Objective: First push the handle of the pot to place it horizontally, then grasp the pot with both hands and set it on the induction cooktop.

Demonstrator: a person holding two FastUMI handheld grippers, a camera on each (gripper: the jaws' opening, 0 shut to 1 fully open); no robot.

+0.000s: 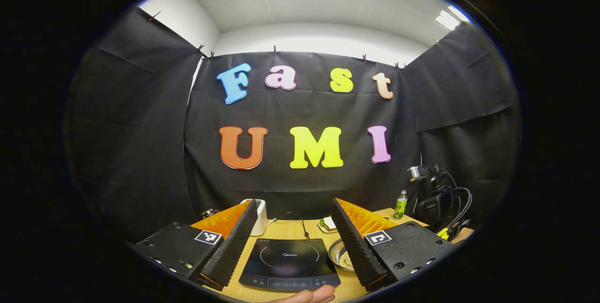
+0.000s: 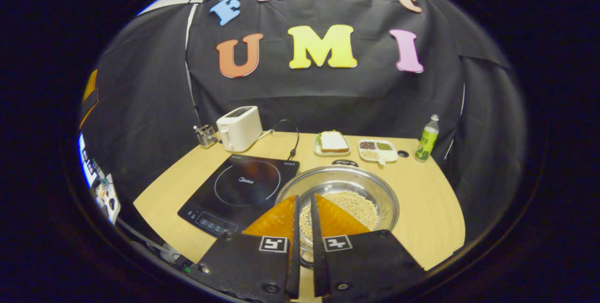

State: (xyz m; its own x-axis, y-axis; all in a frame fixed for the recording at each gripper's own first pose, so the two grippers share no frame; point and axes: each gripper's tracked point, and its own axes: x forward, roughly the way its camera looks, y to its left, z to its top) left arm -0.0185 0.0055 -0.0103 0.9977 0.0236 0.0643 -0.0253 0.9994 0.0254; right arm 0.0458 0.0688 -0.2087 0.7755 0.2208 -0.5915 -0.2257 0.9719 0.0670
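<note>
A steel pot [image 2: 370, 183] with pale beans in it stands on the wooden table [image 2: 422, 209], just right of the black induction cooktop [image 2: 241, 185]. A dark handle [image 2: 344, 162] lies at its far rim. My right gripper [image 2: 305, 197] is shut with only a thin slit between its fingers. It hovers over the pot's near rim, pointing into the bowl. My left gripper [image 1: 294, 202] is held wide open above the cooktop [image 1: 288, 261], grasping nothing. The pot's edge [image 1: 341, 255] peeks out beside its right finger.
A white toaster [image 2: 239, 127] and a small wire holder [image 2: 205, 135] stand at the back left. A sandwich plate [image 2: 333, 143], a divided dish [image 2: 378, 149] and a green bottle [image 2: 427, 138] line the back. A hand [image 1: 309, 296] shows low down. Cabled gear [image 1: 438, 200] stands right.
</note>
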